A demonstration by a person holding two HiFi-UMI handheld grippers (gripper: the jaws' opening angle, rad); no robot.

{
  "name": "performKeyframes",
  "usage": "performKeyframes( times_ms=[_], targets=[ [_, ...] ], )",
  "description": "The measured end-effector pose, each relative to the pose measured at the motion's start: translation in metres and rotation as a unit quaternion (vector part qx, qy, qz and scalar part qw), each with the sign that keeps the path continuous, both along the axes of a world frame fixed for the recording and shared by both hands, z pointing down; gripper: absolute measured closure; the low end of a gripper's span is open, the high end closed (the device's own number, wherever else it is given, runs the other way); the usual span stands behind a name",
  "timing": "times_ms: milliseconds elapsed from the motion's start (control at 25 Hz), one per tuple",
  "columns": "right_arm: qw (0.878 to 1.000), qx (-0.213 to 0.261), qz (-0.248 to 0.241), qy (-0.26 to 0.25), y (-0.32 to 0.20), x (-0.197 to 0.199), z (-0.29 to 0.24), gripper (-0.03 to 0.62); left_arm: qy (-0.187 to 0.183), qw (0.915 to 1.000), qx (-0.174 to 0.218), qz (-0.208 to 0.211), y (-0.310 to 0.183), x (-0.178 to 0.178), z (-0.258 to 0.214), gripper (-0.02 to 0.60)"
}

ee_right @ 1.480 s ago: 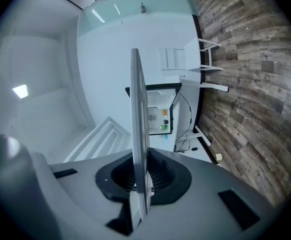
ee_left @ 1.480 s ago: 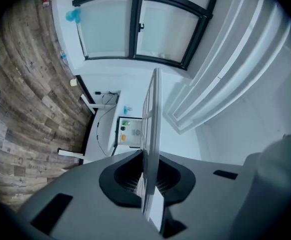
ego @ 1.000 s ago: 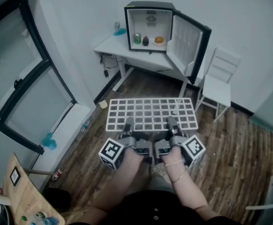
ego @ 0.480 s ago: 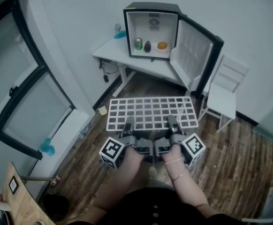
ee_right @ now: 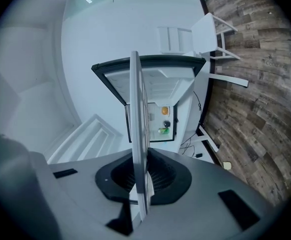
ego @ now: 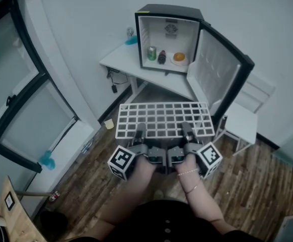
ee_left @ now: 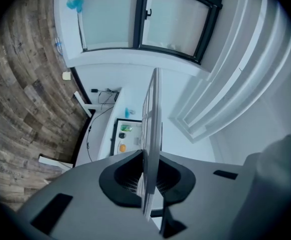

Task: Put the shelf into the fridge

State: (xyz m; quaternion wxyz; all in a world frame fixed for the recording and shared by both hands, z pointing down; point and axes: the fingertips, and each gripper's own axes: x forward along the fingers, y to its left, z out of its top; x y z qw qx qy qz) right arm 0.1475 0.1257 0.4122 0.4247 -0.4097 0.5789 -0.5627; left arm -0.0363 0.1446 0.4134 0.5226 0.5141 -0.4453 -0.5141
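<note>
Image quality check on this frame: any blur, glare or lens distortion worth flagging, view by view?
Head view: even soft light, no glare, sharp on the shelf; the wide lens bows the window edges. Left gripper view: black vignette corners, the edge-on shelf soft near the lens. Right gripper view: same vignette, floorboards curve, fridge legible.

The dark item (ego: 161, 57) in the fridge (ego: 169, 10) is too small to name, perhaps a bottle.

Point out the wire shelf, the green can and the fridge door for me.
wire shelf (ego: 164, 120): head view, middle of the white grid.
green can (ego: 151, 53): head view, the can's side.
fridge door (ego: 216, 75): head view, white inner panel of the open door.
</note>
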Motion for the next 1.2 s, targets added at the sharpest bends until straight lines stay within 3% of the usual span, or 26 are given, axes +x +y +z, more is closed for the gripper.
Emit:
performKeyframes(
  times_ms=[480,880,1200],
  targets=[
    [1.000,-0.001,-0.009,-0.005,-0.081,0.027,-0.001,0.560,-0.001,1.0000,-0.001,-0.009,-0.078,0.028,0.002,0.552],
    [1.000,-0.010,-0.006,0.002,-0.111,0.025,0.004,0.560,0.004,0.9999,-0.014,-0.004,-0.113,0.026,0.007,0.552],
    [1.000,-0.015,0.002,0.007,-0.176,0.017,0.014,0.560,0.023,0.9995,-0.023,0.002,-0.179,0.017,0.020,0.551]
  ],
)
